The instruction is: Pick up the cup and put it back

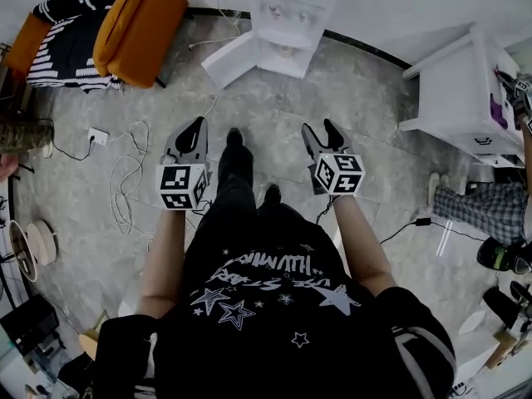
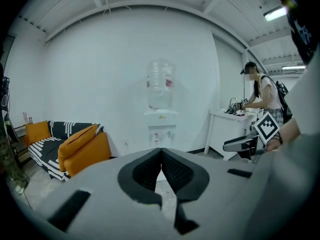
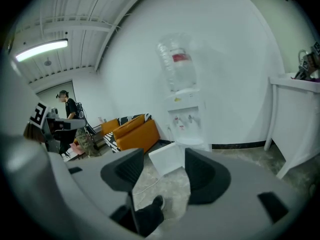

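Search is judged the step in hand: no cup is seen anywhere. Left claw [image 1: 196, 127] is closed on nothing; right claw [image 1: 320, 128] is held apart, empty, facing the water dispenser [image 1: 287, 11]. The cup must be located first.

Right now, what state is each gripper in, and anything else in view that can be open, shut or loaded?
left gripper: shut, nothing between its jaws.
right gripper: open, empty.
water dispenser: bottle mounted upright on top.
lower door: swung open.
cup: not in view.
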The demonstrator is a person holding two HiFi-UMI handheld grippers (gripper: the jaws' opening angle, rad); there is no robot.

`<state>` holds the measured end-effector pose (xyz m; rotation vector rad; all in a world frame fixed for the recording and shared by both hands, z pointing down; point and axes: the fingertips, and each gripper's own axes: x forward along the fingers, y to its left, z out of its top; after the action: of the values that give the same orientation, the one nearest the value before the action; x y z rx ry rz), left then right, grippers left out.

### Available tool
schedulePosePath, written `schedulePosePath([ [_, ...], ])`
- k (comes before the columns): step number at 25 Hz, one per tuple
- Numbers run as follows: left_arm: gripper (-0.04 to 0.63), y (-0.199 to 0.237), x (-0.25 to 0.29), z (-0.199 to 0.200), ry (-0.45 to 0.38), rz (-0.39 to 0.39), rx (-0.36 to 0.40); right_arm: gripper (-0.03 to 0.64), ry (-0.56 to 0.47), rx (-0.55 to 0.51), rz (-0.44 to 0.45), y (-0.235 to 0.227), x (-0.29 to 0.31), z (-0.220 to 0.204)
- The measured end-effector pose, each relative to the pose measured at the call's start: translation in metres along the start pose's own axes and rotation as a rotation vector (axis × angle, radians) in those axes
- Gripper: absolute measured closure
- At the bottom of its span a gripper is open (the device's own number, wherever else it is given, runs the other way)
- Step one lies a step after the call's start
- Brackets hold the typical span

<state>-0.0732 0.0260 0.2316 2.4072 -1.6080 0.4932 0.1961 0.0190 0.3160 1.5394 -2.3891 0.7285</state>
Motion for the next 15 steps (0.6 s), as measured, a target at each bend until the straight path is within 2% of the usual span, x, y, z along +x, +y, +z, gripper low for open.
schedulePosePath([
  [8,0.586,0.011,0.073,-0.019,0.032,-0.064,-0.038,0.365,0.023,-0.001,-0.064,-0.023,0.042,0.012],
  [11,0.586,0.025,0.119,-0.03,0.049,-0.088,-0.035,0.365,0.054,-0.029,-0.083,-0.037,0.082,0.013],
  [15,0.586,0.044,0.175,-0.059,0.084,-0.095,-0.037,0.365,0.118,-0.039,-0.112,-0.059,0.139,-0.009],
])
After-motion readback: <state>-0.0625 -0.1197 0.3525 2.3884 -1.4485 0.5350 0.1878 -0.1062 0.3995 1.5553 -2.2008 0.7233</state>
